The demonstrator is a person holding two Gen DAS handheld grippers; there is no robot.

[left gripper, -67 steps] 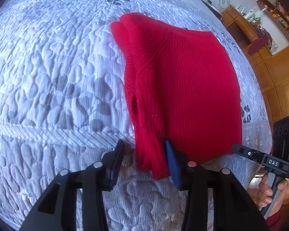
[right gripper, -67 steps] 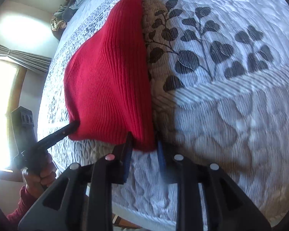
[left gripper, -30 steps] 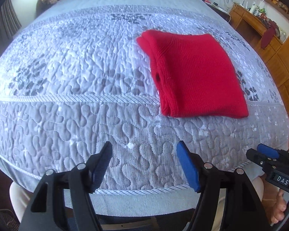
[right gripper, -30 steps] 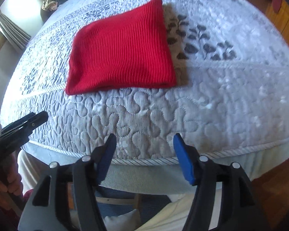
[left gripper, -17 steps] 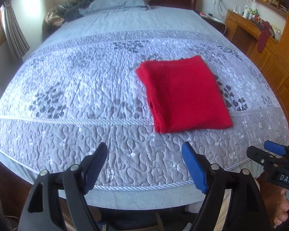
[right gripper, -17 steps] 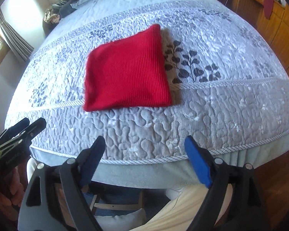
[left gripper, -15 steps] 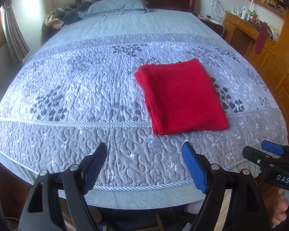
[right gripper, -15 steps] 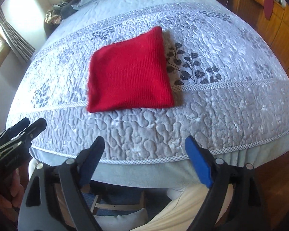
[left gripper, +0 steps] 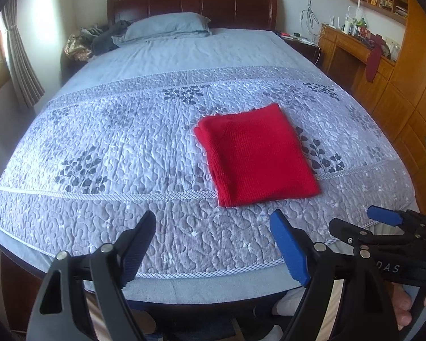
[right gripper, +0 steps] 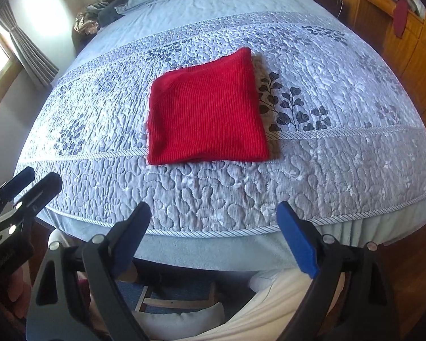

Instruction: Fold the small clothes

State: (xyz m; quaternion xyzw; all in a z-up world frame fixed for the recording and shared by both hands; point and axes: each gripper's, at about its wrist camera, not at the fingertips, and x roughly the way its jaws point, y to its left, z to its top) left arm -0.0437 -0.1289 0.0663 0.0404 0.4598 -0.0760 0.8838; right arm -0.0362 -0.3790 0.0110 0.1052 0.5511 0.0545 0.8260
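Observation:
A red knit garment [left gripper: 255,156] lies folded into a flat rectangle on the grey quilted bedspread [left gripper: 113,147]; it also shows in the right wrist view [right gripper: 204,110]. My left gripper [left gripper: 213,227] is open and empty, held back over the bed's foot edge, well short of the garment. My right gripper [right gripper: 213,216] is open and empty, also back at the foot edge. The right gripper shows at the right of the left wrist view [left gripper: 363,221], and the left gripper shows at the left of the right wrist view [right gripper: 28,184].
A pillow [left gripper: 167,27] and dark clothes [left gripper: 105,39] lie by the wooden headboard [left gripper: 193,2]. A wooden desk and cabinets [left gripper: 383,65] stand along the right. A curtained window [left gripper: 17,65] is at the left. The person's legs [right gripper: 269,307] are below the bed edge.
Both grippers let go of the garment's near edge, opened wide and pulled back and up from the bed. The folded garment stays where it lay.

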